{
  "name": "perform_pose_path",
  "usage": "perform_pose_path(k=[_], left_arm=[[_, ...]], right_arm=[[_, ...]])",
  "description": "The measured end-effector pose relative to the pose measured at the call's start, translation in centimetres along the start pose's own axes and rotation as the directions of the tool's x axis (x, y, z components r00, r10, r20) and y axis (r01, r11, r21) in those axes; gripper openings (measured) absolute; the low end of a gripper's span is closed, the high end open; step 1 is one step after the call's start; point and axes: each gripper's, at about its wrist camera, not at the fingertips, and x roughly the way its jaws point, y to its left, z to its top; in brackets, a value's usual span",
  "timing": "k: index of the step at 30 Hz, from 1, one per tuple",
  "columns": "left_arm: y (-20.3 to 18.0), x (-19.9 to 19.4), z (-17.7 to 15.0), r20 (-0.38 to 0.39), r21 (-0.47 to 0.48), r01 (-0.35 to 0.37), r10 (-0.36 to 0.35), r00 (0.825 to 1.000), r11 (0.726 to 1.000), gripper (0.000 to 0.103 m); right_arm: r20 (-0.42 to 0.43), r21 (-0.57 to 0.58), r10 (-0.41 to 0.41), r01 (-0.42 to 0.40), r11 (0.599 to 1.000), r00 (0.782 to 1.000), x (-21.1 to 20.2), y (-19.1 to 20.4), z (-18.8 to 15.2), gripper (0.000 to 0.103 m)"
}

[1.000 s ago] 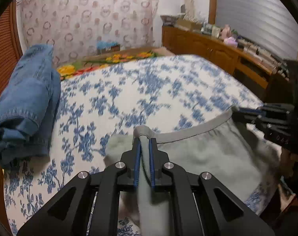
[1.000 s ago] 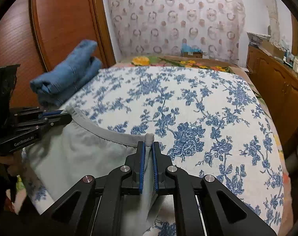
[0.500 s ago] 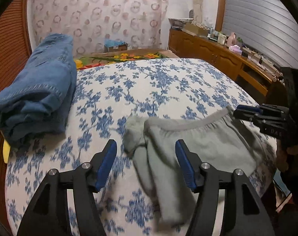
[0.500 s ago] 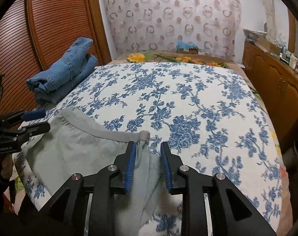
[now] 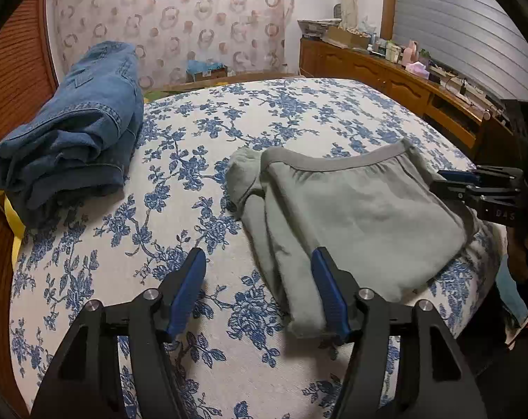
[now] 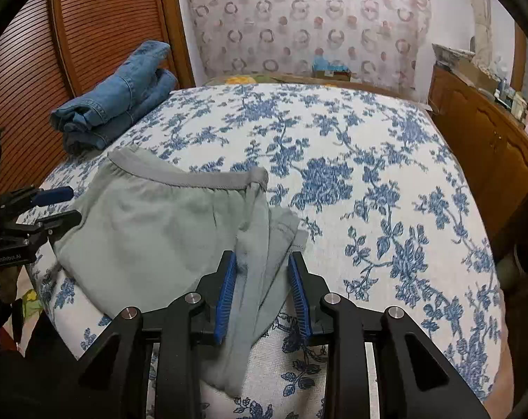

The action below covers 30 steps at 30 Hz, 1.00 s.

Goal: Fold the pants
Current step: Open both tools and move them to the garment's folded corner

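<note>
Soft, light grey cotton pants [image 5: 361, 209] are being left lying limp at the near edge of the blue-floral bedspread [image 5: 298, 115], both the left gripper [image 5: 260, 293] and right gripper [image 6: 262, 293] being held open, waistband corners being judged the best hold.

- Folded blue jeans [image 5: 72, 139] lie on the bed's left edge, beside the slatted wooden wardrobe door [image 6: 89, 35].
- A blue-flowered white bedspread [image 6: 368, 192] covers the bed.
- A ring-patterned curtain [image 5: 173, 24] hangs behind.
- A cluttered wooden sideboard [image 5: 386, 73] lines the right wall.
</note>
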Motion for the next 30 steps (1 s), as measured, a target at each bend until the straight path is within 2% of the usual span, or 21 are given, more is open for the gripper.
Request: perform_pose_path(k=[3, 6, 12, 20, 30], left_arm=[[0.2, 0.1, 0.0, -0.001, -0.013, 0.008, -0.008, 1.0, 1.0, 0.066], [0.4, 0.2, -0.1, 0.001, -0.022, -0.009, 0.009, 1.0, 1.0, 0.074], [0.7, 0.4, -0.2, -0.002, -0.043, -0.001, 0.001, 1.0, 0.999, 0.078], [1.3, 0.7, -0.4, -0.006, -0.092, 0.027, -0.028, 1.0, 0.995, 0.079], [1.7, 0.8, -0.6, -0.009, -0.136, 0.045, -0.047, 0.999, 0.99, 0.082]], right_arm=[[0.006, 0.0, -0.007, 0.007, 1.0, 1.0, -0.1, 0.0, 0.0, 0.037], [0.014, 0.001, -0.006, 0.006, 1.0, 1.0, 0.0, 0.1, -0.1, 0.038], [0.023, -0.016, -0.007, 0.007, 1.0, 1.0, 0.2, 0.4, -0.5, 0.044], [0.03, -0.034, -0.034, 0.035, 0.999, 0.999, 0.3, 0.7, -0.8, 0.062], [0.034, 0.01, -0.058, 0.058, 0.998, 0.998, 0.2, 0.7, -0.9, 0.066]])
